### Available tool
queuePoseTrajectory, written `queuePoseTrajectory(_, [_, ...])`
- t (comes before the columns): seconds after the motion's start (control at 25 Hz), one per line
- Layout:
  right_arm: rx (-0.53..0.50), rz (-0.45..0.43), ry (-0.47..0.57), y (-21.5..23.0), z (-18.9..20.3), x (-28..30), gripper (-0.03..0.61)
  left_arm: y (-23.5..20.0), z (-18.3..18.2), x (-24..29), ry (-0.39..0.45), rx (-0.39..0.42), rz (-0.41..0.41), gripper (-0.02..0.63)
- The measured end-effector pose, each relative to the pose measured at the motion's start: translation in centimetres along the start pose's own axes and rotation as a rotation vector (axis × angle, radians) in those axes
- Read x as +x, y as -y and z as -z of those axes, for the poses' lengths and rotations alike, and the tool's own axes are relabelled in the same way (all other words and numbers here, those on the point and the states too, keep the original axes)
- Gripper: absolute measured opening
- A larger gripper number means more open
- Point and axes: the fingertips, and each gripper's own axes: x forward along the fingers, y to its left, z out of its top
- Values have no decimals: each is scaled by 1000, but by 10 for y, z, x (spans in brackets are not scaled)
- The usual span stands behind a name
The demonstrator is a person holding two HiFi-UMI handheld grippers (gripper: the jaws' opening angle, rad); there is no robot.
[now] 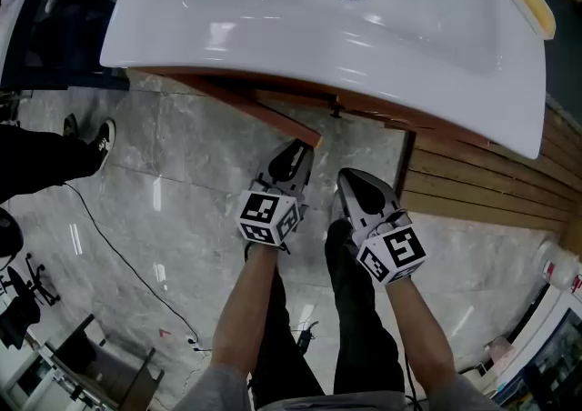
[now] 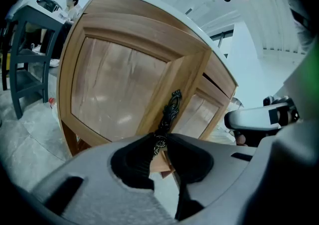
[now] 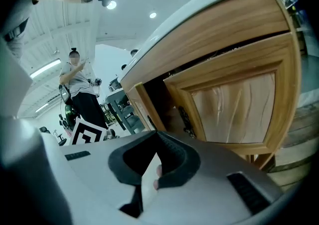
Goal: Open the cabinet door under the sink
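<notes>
Two tongs sitting low in the centre of the head view, only one doing work. Clamping the left tongs on the lower end of the dark ornate handle, pads pressing it from both sides. Gripping there presumably because it is the only purchase on the door's free edge, the side farthest from the hinge and so the easiest to pull.

Holding the cabinet door angled partly out from under the white sink, at upper centre of the head view. Filling the left of the left gripper view with that same wooden panel.

Hovering the right tongs just beside, right of centre, tips together on nothing. Staying there probably to leave the swing path clear. Facing the second door, appearing shut or nearly so at the right of the right gripper view, with a dark gap to its left.

Judging the task as partway: door ajar, not yet swung wide. Noting one risk: thin handle slipping between the pads while pulling.
</notes>
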Motion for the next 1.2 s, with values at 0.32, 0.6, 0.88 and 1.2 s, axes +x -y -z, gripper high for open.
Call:
queuePoseTrajectory(0.32, [1, 48, 12, -46, 23, 5, 9, -4, 11, -36, -25, 72, 144, 84])
queuePoseTrajectory(0.6, [-6, 61, 4, -77, 37, 9, 9, -10, 19, -61, -36, 81, 222, 84])
queuePoseTrajectory(0.88, [-17, 58, -14, -99, 49, 15, 9, -22, 29, -97, -60, 123, 301, 84])
queuePoseTrajectory(1.2, [-19, 29, -41, -132, 67, 31, 9, -52, 42, -145, -126, 207, 371, 83])
